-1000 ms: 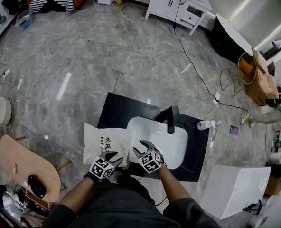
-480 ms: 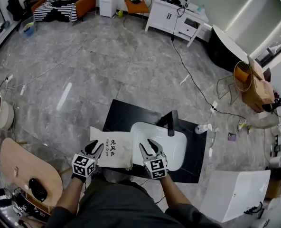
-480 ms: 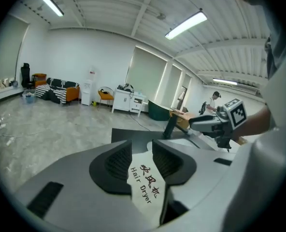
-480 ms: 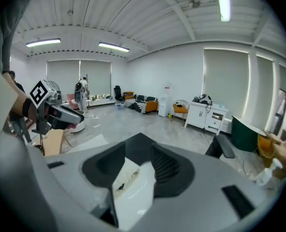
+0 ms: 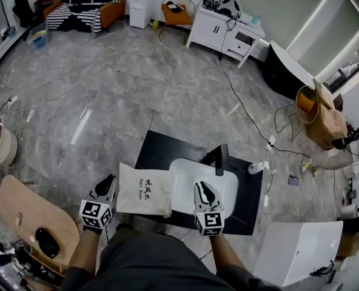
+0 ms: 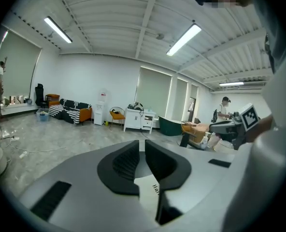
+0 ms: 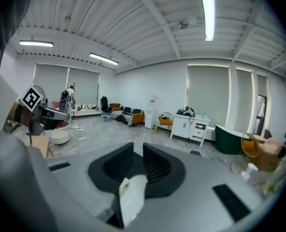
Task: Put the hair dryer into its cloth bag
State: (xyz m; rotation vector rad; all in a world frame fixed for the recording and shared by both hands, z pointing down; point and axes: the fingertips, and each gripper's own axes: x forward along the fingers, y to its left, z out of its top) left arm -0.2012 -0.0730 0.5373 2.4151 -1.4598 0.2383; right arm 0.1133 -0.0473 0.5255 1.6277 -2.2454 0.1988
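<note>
The white cloth bag [image 5: 144,190] with black print lies flat on the black counter [image 5: 161,147], left of the sink. No hair dryer shows in any view. My left gripper [image 5: 108,179] hangs in the air just off the bag's left edge, apart from it. Its jaws are closing to a thin slit [image 6: 142,146] with nothing between the pads; a strip of the printed bag [image 6: 148,190] shows below them. My right gripper [image 5: 204,187] is raised over the sink's near side, right of the bag. Its jaws [image 7: 138,151] are closing too, and they are empty.
A white sink [image 5: 194,174] with a black faucet [image 5: 219,156] sits in the counter. A small white bottle [image 5: 254,168] stands at its right end. A wooden table [image 5: 28,211] is at the lower left, a white panel [image 5: 301,244] at the lower right. A cable crosses the floor.
Both grippers have lifted off the bag and drawn back. The left one swung out to the left of it. Both pairs of jaws have narrowed.
</note>
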